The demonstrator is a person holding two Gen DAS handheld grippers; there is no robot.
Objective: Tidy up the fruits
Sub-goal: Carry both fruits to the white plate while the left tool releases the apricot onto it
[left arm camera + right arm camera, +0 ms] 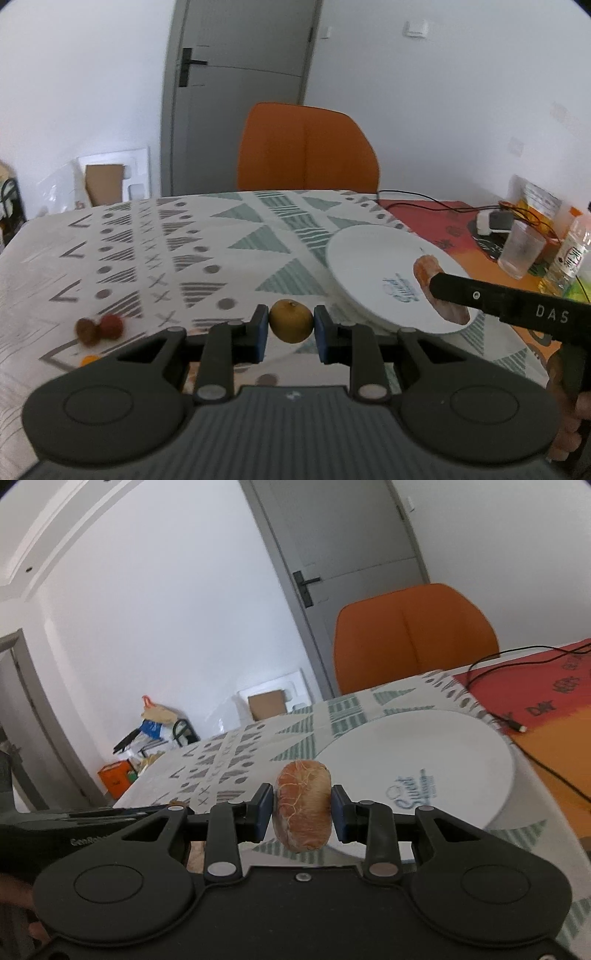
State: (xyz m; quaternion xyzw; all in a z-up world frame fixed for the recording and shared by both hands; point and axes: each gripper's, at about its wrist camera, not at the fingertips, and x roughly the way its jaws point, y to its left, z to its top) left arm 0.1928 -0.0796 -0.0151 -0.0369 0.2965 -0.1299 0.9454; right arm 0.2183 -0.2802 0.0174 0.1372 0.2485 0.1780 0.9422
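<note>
L gripper (290, 328) clamped on a small yellow-brown round fruit (290, 321), pads on opposite sides at its widest part, so it sits centred w/ no tilt; held low over the patterned tablecloth (155, 243), just left of the white plate (373, 266). R gripper (302, 808) clamped on a peeled orange segment-like fruit (303, 808), squeezed across its narrow faces, at the plate's near rim, prob. so both go onto the plate as the collection spot. Loose fruits (99, 328) lie on the cloth further left, well apart from the plate, not yet gathered.
</note>
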